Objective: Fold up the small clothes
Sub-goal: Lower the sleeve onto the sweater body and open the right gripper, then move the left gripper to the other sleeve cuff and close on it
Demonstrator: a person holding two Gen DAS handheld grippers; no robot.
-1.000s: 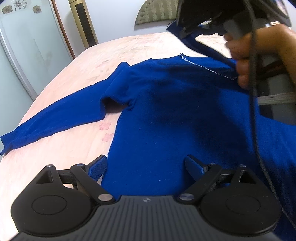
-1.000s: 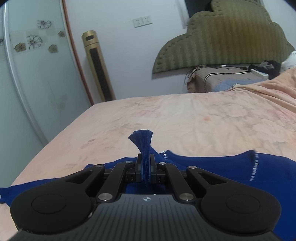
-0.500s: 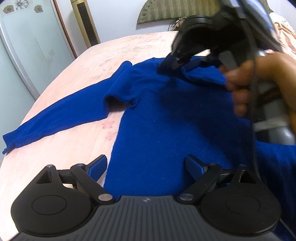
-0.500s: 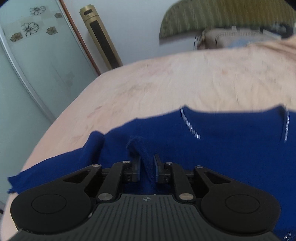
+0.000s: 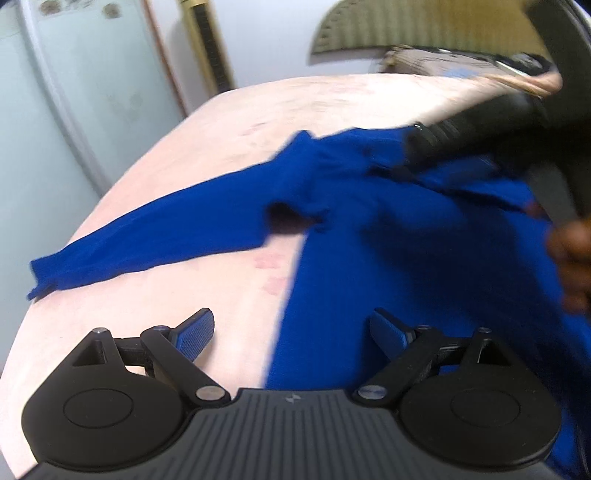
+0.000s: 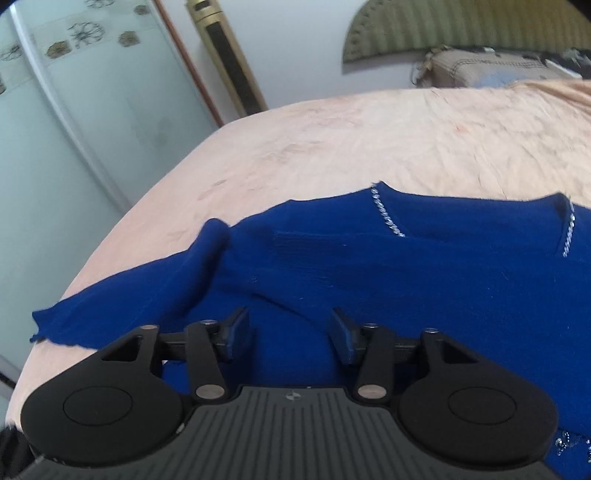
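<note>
A bright blue sweater (image 5: pixel 406 258) lies flat on the pink bed sheet (image 5: pixel 295 107), one sleeve (image 5: pixel 147 247) stretched out to the left. Rhinestone trim (image 6: pixel 386 216) marks its neckline. My left gripper (image 5: pixel 291 328) hovers open over the sweater's left side edge, nothing between its blue pads. My right gripper (image 6: pixel 289 328) sits low over the shoulder area with its jaws opening. The cloth lies under them and no fold is pinched. In the left wrist view the right tool shows blurred at upper right, held by a person's hand (image 5: pixel 570 258).
The bed's rounded edge (image 6: pixel 110 236) runs along the left, with a frosted glass door (image 6: pixel 74 129) beyond. A gold tower fan (image 6: pixel 225 55) and a green headboard (image 6: pixel 461 26) stand at the far wall. A beige bag (image 6: pixel 487 68) lies past the bed.
My right gripper let go of the pinched tuft of blue cloth, sank toward the sweater and spread its jaws. My left gripper shifted sideways, staying open.
</note>
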